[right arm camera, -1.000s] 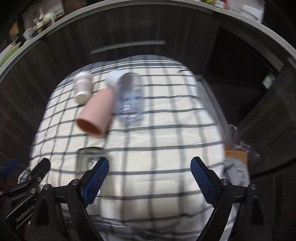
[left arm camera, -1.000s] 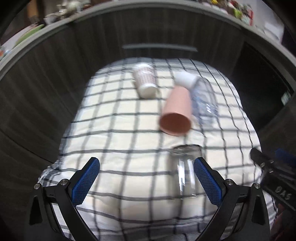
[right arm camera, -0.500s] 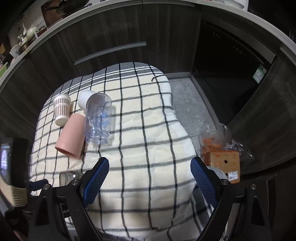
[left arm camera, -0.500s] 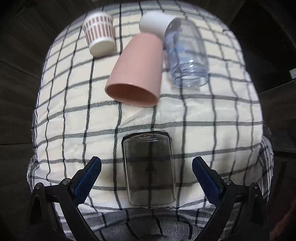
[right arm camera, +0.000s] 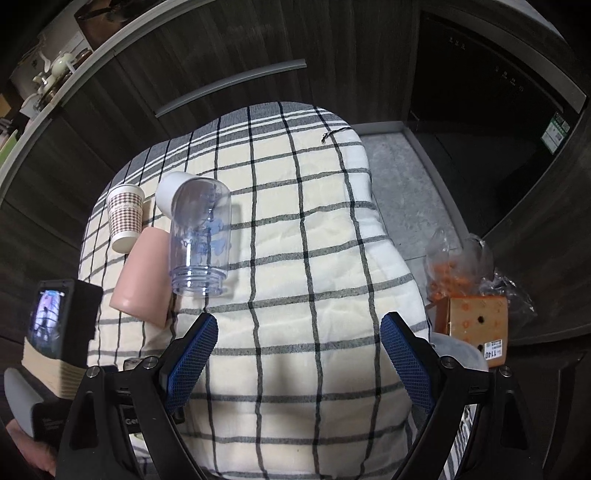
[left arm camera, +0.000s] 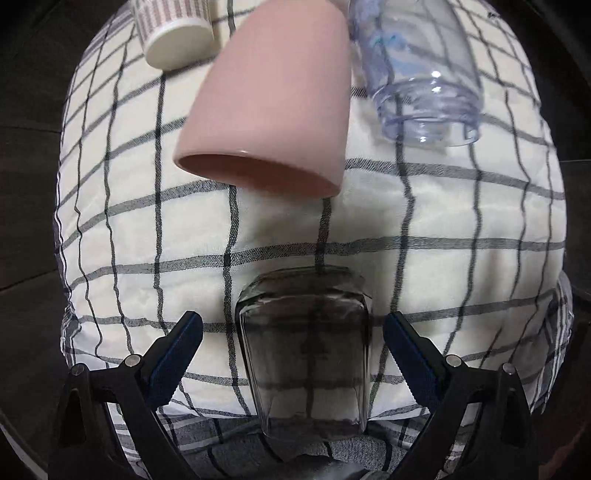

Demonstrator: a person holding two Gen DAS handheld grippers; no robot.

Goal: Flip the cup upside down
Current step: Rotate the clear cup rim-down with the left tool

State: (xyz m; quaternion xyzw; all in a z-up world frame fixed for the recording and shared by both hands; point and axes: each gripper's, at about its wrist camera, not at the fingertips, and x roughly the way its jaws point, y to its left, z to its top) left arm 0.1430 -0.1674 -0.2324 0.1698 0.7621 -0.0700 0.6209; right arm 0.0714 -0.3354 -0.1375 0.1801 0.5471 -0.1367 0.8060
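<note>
The left wrist view looks steeply down, close over the checked cloth [left arm camera: 461, 221]. The right wrist view sits higher and farther back, facing the far cabinet [right arm camera: 229, 48]. Both share the pink cup [left arm camera: 273, 103] and clear jar [right arm camera: 199, 236].

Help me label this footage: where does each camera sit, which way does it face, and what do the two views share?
Left wrist: on the left gripper, low over the checked cloth, facing a clear glass between its open blue fingers.
Right wrist: on the right gripper, higher, facing the cloth and dark cabinets; its open fingers and the left tool's camera show.
Shared: pink cup, clear jar, patterned paper cup.
</note>
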